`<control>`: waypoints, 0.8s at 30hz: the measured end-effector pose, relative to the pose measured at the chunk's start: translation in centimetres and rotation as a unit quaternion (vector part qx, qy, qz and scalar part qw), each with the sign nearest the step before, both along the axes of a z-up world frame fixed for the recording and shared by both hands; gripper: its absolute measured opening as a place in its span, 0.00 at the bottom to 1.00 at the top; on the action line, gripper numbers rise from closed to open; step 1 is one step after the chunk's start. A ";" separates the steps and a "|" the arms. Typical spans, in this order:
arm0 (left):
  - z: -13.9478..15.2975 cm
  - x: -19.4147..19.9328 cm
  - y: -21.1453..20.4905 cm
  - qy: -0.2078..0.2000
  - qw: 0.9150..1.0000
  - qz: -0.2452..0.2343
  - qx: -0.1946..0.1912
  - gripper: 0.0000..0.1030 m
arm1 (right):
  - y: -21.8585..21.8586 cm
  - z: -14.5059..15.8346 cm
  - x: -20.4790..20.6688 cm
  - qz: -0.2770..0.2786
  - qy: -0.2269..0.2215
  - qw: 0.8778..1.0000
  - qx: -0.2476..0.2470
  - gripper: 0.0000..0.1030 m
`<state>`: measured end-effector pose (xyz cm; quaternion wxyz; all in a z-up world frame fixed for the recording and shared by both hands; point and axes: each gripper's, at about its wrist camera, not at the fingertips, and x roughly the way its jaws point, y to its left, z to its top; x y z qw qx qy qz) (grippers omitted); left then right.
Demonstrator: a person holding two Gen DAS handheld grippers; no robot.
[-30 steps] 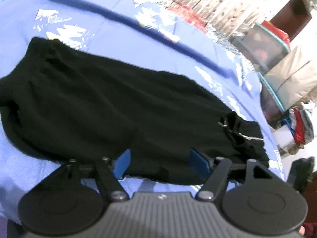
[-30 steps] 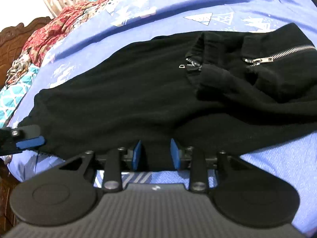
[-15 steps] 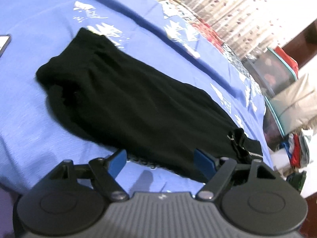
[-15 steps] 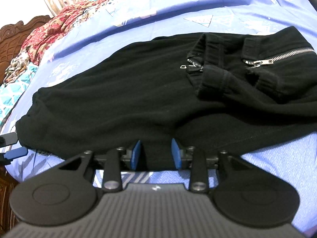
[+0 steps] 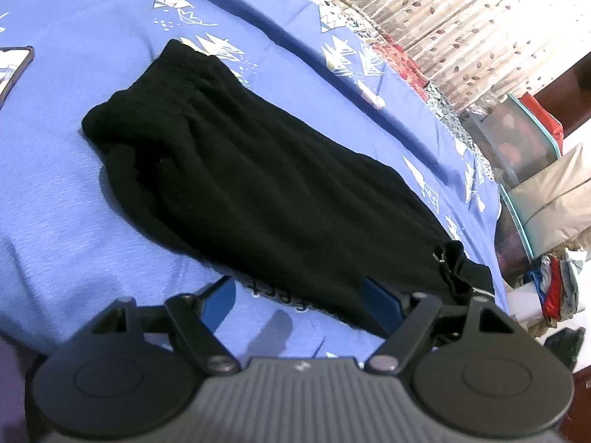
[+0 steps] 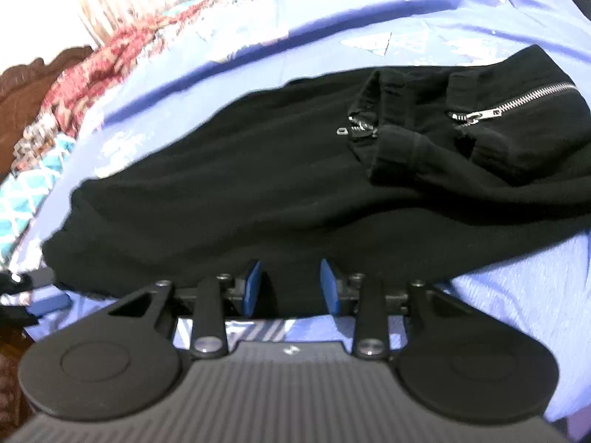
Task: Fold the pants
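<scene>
The black pants (image 5: 266, 192) lie folded lengthwise on the blue bedsheet (image 5: 66, 170), waistband at the far left, zippered cuffs (image 6: 509, 110) at the right end. My left gripper (image 5: 301, 297) is open and empty, hovering just off the near edge of the pants. My right gripper (image 6: 291, 286) has its blue pads (image 6: 253, 288) partly apart around the near edge of the pants (image 6: 258, 184); I cannot tell whether they pinch the cloth.
A phone (image 5: 13, 68) lies on the sheet at the far left. Storage boxes (image 5: 517, 140) and stacked clothes (image 5: 557, 280) stand beyond the bed's right side. A patterned quilt (image 6: 74, 88) and wooden headboard (image 6: 26, 81) lie at the far end.
My left gripper has pulled back off the pants and risen; it was over the cloth edge a second ago. The right gripper has barely moved, with its view now blurred.
</scene>
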<state>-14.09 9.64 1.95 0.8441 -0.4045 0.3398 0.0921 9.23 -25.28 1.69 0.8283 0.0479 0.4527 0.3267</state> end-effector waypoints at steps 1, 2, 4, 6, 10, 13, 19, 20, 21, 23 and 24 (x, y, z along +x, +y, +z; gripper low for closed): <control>-0.1 0.0 0.1 0.001 1.000 0.001 -0.001 0.76 | -0.1 0.3 -0.2 0.002 -0.004 1.000 0.006 0.38; -0.2 -0.1 0.2 0.001 1.000 0.003 -0.002 0.76 | 0.0 0.6 -0.4 0.006 -0.011 1.000 0.009 0.38; -0.3 -0.2 0.3 0.002 1.000 0.003 -0.003 0.76 | 0.5 1.1 -0.8 0.017 -0.028 0.999 0.007 0.36; -0.4 -0.2 0.2 0.002 1.000 0.004 -0.003 0.76 | 1.1 1.5 -1.1 0.033 -0.037 0.999 0.011 0.31; -0.4 -0.5 0.1 0.000 1.000 0.005 -0.005 0.76 | 2.0 1.8 -1.5 0.062 -0.042 0.997 0.017 0.27; -0.5 -0.6 0.3 0.000 1.000 0.008 -0.007 0.76 | 2.7 1.8 -1.8 0.084 -0.050 0.995 0.013 0.25; -0.6 -1.1 0.7 -0.002 1.000 0.017 -0.009 0.76 | 4.0 2.0 -2.3 0.106 -0.056 0.993 0.015 0.24; -0.6 -1.2 0.9 -0.002 1.000 0.019 -0.009 0.76 | 4.3 2.0 -2.3 0.108 -0.056 0.992 0.015 0.24; -0.7 -1.3 1.0 -0.002 1.000 0.020 -0.010 0.76 | 4.5 2.0 -2.4 0.111 -0.056 0.992 0.016 0.24; -0.7 -1.6 1.1 -0.002 1.000 0.023 -0.011 0.76 | 5.0 2.0 -2.6 0.117 -0.056 0.991 0.015 0.23; -0.8 -1.6 1.2 -0.002 1.000 0.023 -0.011 0.76 | 5.2 2.0 -2.6 0.120 -0.057 0.991 0.014 0.23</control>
